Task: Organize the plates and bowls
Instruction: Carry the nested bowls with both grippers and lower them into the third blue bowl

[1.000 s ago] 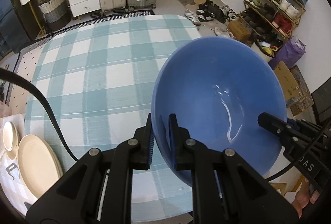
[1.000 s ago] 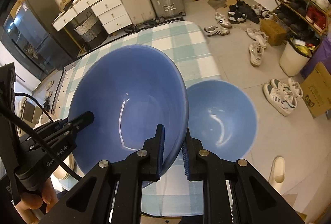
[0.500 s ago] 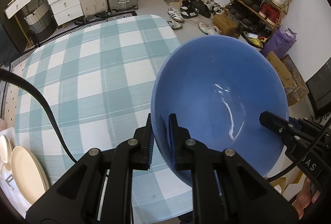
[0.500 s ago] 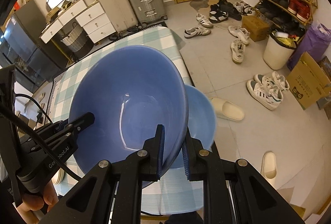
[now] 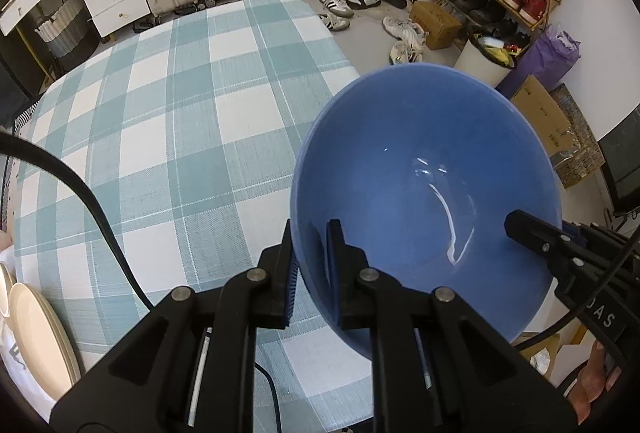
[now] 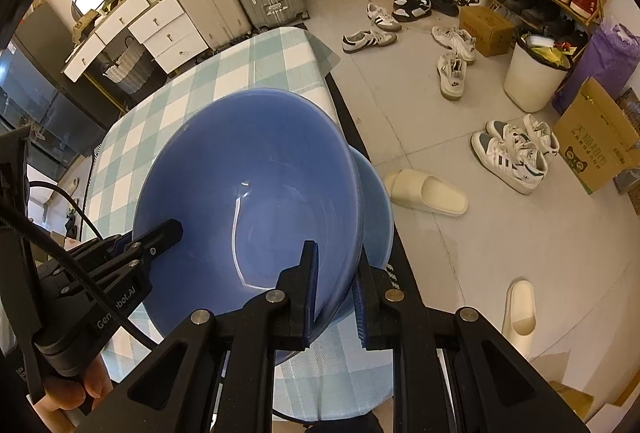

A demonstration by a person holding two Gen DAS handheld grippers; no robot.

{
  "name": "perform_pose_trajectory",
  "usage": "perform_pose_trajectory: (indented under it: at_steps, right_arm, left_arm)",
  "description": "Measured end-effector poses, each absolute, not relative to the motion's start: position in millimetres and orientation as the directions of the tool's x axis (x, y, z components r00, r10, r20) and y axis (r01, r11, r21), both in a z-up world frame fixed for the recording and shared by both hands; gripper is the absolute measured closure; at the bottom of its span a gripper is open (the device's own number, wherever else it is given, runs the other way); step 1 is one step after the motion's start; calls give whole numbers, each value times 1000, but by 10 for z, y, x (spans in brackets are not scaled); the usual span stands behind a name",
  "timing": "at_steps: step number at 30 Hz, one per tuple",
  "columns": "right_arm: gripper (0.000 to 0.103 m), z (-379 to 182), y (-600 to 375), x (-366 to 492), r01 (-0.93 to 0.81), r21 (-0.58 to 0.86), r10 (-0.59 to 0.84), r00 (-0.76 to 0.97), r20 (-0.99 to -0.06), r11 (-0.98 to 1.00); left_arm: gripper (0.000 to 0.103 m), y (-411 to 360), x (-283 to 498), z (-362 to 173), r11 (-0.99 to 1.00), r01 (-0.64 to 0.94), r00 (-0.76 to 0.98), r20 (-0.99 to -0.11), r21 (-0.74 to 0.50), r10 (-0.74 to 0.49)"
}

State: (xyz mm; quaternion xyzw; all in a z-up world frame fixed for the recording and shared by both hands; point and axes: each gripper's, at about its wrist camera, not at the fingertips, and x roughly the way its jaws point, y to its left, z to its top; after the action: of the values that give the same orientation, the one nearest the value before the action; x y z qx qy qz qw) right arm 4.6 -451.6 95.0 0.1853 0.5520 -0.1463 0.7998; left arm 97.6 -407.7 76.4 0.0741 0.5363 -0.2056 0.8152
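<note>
- Left wrist view: the left hand-held gripper (image 5: 311, 269) pinched the near rim of a large, glossy blue ceramic bowl (image 5: 424, 201), one finger outside the wall and the other inside.
- The bowl hung tilted above the 4 o'clock corner of the worktop (image 5: 172, 137), which was covered in a teal-and-white checked cloth; part of the bowl reached out past the worktop's edge, over the floor.
- At 3 o'clock the right hand-held gripper (image 5: 520, 229) clamped the opposite rim of the same bowl.
- At 8 o'clock, at the worktop's edge, lay a stack of round cream plates (image 5: 36, 329).
- Right wrist view: the right hand-held gripper (image 6: 335, 289) was pressed onto the large bowl's (image 6: 248, 209) near rim, so both grippers gripped one bowl.
- Directly beneath it, showing at 3 o'clock of the large bowl, sat a second, smaller blue bowl (image 6: 378, 209) at the worktop's (image 6: 256, 65) right edge; whether the two bowls touched could not be told.
- The left hand-held gripper (image 6: 168, 233) entered from 9 o'clock, a person's fingers (image 6: 76, 393) wrapped round its handle.
- On the tiled floor at 3 o'clock lay a cream slipper (image 6: 428, 193).
</note>
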Motion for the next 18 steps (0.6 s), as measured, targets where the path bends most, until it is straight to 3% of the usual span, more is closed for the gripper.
perform_pose_trajectory:
  at_steps: [18]
  right_arm:
    - [87, 530, -4643, 139, 437, 87, -47, 286, -957, 895]
  left_arm:
    - [90, -4187, 1151, 268, 892, 444, 280, -931, -91, -235]
